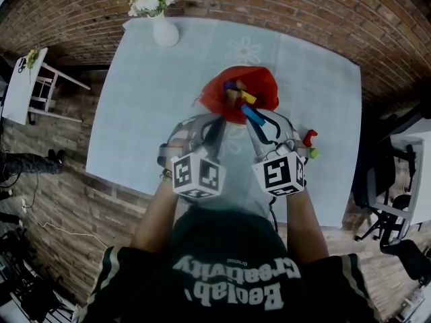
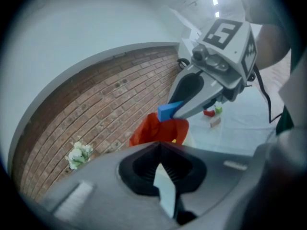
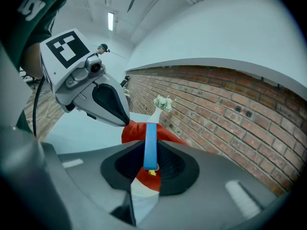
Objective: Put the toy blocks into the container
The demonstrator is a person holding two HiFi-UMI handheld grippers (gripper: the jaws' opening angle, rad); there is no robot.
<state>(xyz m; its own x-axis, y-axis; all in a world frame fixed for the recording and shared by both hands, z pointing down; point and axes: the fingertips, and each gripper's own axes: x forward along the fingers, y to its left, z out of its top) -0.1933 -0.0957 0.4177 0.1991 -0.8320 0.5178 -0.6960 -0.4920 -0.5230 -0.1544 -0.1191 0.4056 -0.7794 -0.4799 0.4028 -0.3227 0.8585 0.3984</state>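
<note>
**Inspector A:** Right gripper (image 1: pixel 254 118)?

**Inspector B:** Jaws closed on a long blue block (image 3: pixel 150 145), gripped by its flat faces. The block's free end sits over the near rim of the red container (image 1: pixel 268 81).

**Inspector A:** Left gripper (image 1: pixel 214 123)?

**Inspector B:** Jaws a narrow gap apart, nothing between them. Its tips are at the container's near left edge, just beside the right gripper.

**Inspector A:** Container contents?

**Inspector B:** Several coloured blocks, a yellow one (image 1: pixel 248 97) among them.

**Inspector A:** Anything else on the bench (image 1: pixel 148 106)?

**Inspector B:** A red block (image 1: pixel 308 138) and a green block (image 1: pixel 314 153) lie to the right, apart from the container. A white vase of flowers (image 1: pixel 163 29) stands at the far left corner.
</note>
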